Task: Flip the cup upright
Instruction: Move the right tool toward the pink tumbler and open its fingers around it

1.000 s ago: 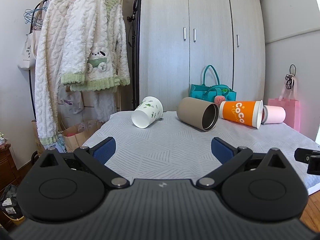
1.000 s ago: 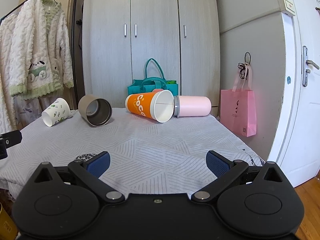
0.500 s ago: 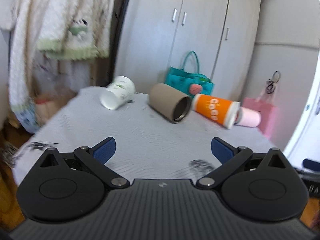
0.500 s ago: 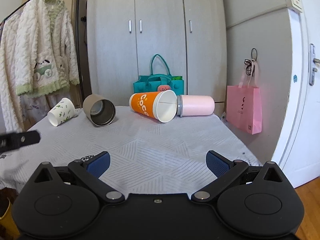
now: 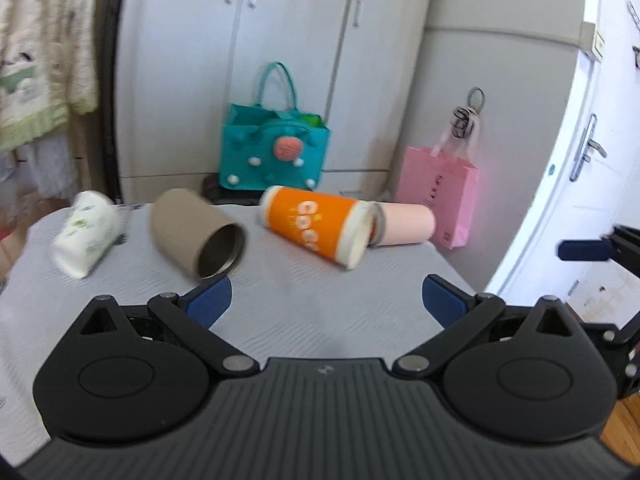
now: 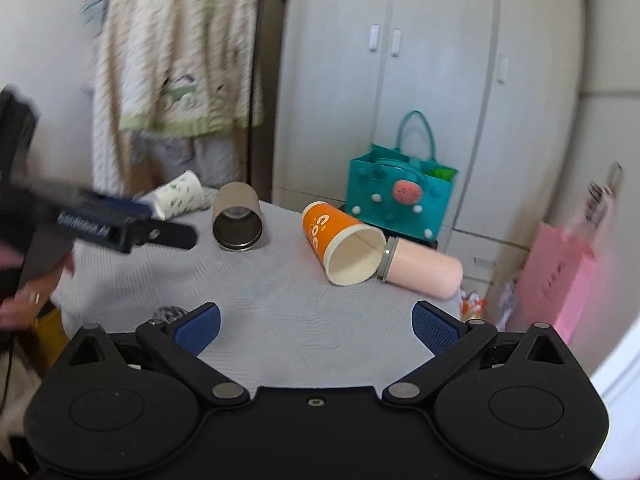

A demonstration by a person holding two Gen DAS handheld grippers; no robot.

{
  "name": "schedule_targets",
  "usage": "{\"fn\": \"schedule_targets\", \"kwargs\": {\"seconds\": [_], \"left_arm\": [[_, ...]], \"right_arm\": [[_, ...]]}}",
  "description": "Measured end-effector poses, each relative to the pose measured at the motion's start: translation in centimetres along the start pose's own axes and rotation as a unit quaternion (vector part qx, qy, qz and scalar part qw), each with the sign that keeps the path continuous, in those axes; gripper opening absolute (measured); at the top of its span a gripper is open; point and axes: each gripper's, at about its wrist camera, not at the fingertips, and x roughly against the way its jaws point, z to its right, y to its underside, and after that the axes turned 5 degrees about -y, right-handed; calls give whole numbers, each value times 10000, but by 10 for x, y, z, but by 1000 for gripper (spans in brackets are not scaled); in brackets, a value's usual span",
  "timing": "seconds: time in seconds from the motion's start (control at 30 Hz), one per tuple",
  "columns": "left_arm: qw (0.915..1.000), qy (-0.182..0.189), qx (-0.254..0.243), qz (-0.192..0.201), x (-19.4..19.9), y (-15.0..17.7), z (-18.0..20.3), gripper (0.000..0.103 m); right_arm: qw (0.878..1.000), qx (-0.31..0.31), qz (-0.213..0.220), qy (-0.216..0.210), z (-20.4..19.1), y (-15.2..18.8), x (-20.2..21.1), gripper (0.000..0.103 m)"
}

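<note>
Both grippers have swung rightward; orange cup [image 6: 344, 246] lies sideways.

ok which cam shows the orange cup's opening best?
Right wrist: the orange cup lies on its side with its mouth turned toward that camera, so the pale inside shows. The left wrist view shows the same cup side-on, only the printed wall and rim edge.
</note>
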Motion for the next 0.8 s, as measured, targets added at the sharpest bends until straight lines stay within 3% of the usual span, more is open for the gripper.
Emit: {"fn": "schedule_targets", "kwargs": {"seconds": [0.1,0.27,0.43,0.53,0.8], "left_arm": [[9995,113,-111,-289,-22,-15,18,103],[9970,279,-24,-728,-61,-31,40,103],[9937,359,526,-926,-93,-33,40,103],[9894,493,830,-1087,-110,-33,39,102],[9770,708,1453,-1391,-160,-44,44,100]], "right_arm": [[9989,151,-149,-427,23,-7,-8,103],[9931,1029,-408,-389,44,-23,-34,103],[9762,2005,-729,-385,57,-34,-72,99],[9704,1963,-1216,-701,73,-44,-99,97],[9442,2795,-1516,-858,93,-49,-136,97]]}}
